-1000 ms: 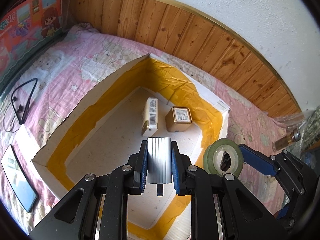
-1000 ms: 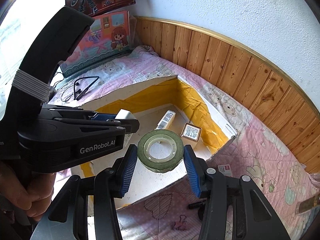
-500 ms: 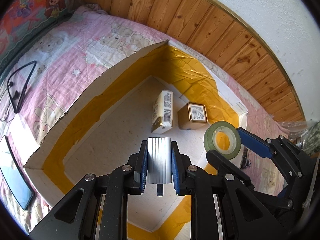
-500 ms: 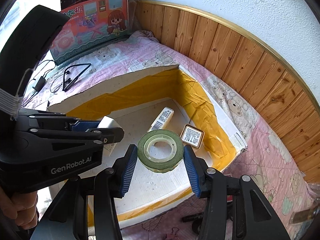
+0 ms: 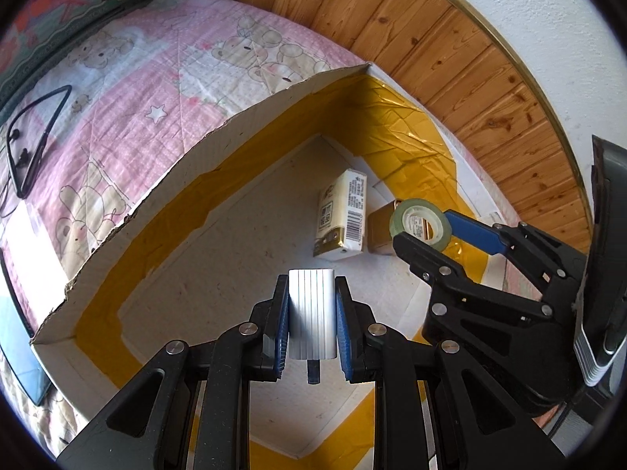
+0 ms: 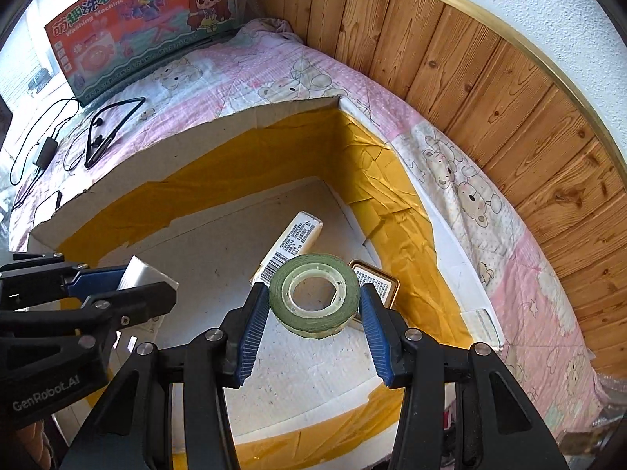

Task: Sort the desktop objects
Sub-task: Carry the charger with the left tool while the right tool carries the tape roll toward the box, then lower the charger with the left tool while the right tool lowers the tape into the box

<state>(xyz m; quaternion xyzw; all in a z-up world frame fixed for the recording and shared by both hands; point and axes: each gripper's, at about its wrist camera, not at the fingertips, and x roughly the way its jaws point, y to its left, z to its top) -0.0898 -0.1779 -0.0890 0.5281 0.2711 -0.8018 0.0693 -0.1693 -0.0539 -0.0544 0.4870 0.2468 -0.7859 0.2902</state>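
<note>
My left gripper [image 5: 312, 313] is shut on a ribbed silver block [image 5: 312, 311], held over the floor of the open white cardboard box [image 5: 219, 141]. In the right wrist view the same block [image 6: 143, 276] shows at the left, pinched in the left gripper [image 6: 129, 282]. My right gripper [image 6: 313, 305] is shut on a green roll of tape [image 6: 314, 294], also above the box [image 6: 156, 149]. From the left wrist the tape roll [image 5: 421, 224] and right gripper [image 5: 431, 227] appear at the right. A cream carton [image 6: 288, 246] and a gold tin [image 6: 374, 282] lie on the box floor.
The box has yellow tape along its inner walls and sits on a pink bear-print quilt [image 6: 243, 70]. A black neckband earphone [image 6: 106, 133] and a cable lie left of it, a toy washing-machine carton [image 6: 141, 27] behind. A dark phone [image 5: 19, 356] lies by the box's near-left corner. Wood panelling [image 6: 490, 86] runs behind.
Both grippers have moved forward and down over the box, each keeping its object. The right gripper with the tape has come in over the box floor near the gold tin.
</note>
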